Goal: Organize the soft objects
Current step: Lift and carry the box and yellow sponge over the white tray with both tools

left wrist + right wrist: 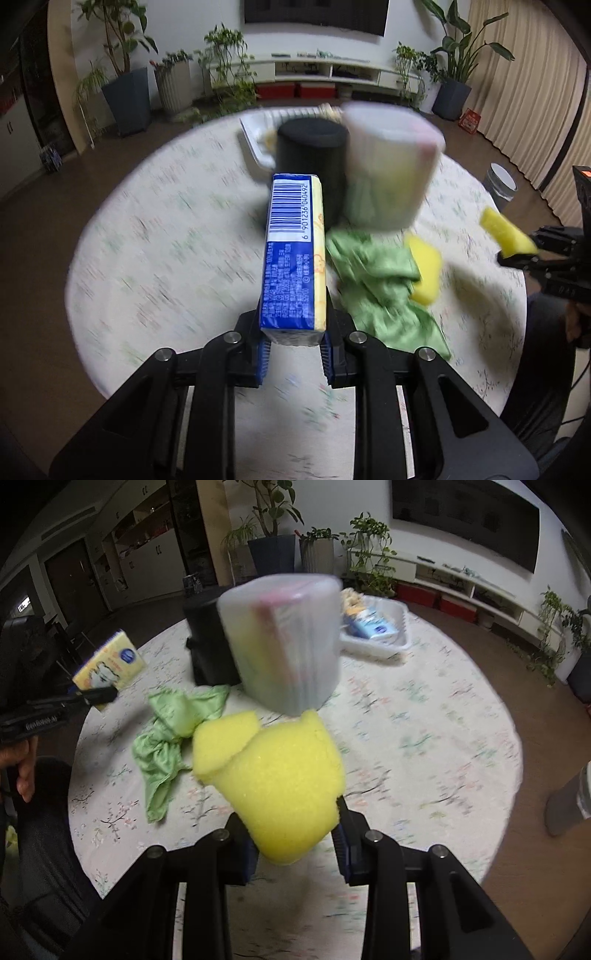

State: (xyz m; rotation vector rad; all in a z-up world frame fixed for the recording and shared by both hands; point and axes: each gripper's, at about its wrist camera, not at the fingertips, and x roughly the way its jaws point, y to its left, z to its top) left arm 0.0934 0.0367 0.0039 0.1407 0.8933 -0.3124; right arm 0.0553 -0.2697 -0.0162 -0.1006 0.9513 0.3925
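L wrist view, left to right: the round table (155, 258) w/ a floral cloth filled most of the frame, blurred. Bottom centre, the left gripper (293, 341) had its jaws clamped on a tissue pack (291, 258), blue & yellow w/ a barcode, sticking up toward frame centre, off the table. Behind it stood a black container (314, 155), w/ a white basket (255, 144) just behind that. Right of the black one, a translucent bin (391, 166) w/ soft stuff inside, too blurred to name. Below it a green cloth (373, 284) lay crumpled on the table, a yellow sponge (424, 273) touching its right edge. Far right, the right gripper (517, 251) carried a second sponge (506, 232) above the tabletop.

R wrist view: far left, a hand (22, 768) held the L tool, the pack at upper left. The cloth lay left of centre, the table sponge beside it. Bottom centre, the R jaws pinched the second sponge, squashed between the pads (341, 845). The bin sat top centre, the basket to its right holding small packs.
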